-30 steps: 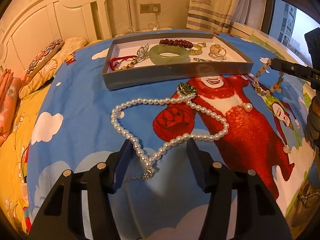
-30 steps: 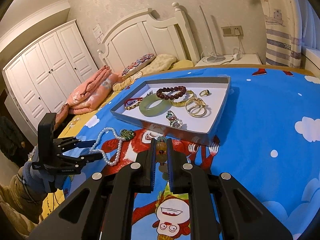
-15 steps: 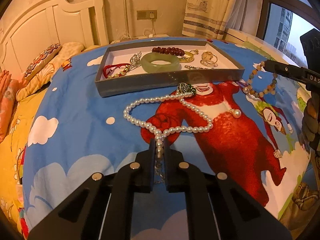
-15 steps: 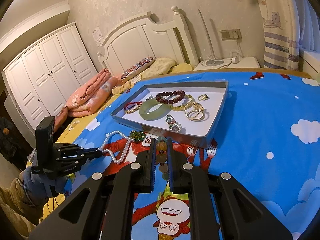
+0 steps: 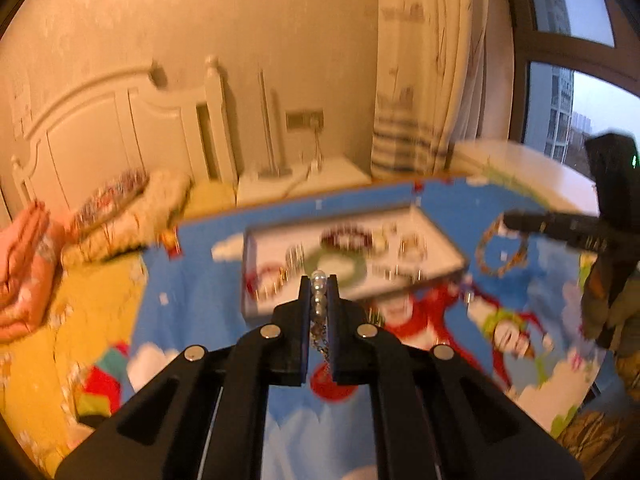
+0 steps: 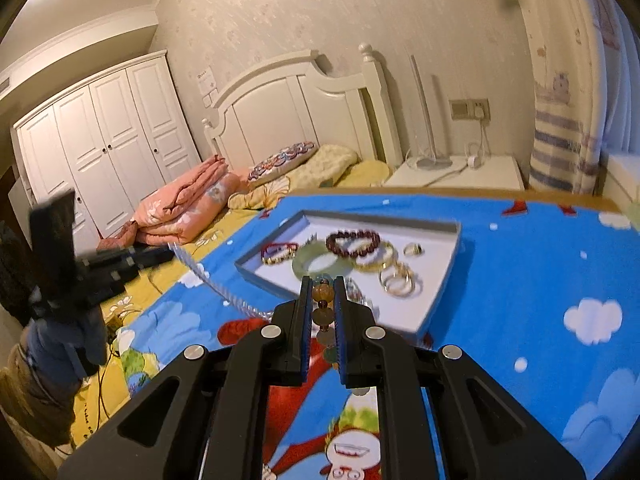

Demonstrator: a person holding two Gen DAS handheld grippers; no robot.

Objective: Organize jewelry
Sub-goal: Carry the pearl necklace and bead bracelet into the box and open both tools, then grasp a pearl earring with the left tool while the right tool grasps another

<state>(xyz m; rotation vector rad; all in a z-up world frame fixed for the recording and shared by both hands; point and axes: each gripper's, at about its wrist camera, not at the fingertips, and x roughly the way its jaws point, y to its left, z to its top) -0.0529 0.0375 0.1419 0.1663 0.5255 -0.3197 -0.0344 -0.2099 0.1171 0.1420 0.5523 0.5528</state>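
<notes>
While pearls [image 5: 319, 294] sit clamped between left fingers [image 5: 305, 312], tray [image 5: 256, 304] lies beyond

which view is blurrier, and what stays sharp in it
Left wrist view is blurrier: the tray, bedspread and headboard smear, while the left gripper and its pearl necklace stay sharp. Right wrist view is mostly crisp, only the other gripper at its left edge smears.

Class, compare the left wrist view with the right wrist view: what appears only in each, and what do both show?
Only the left wrist view: the window, and the left gripper shut on the pearl necklace. Only the right wrist view: the white wardrobe, and the right gripper shut on the amber bead bracelet. Both: the grey tray holding the green bangle, and the blue cartoon sheet.
</notes>
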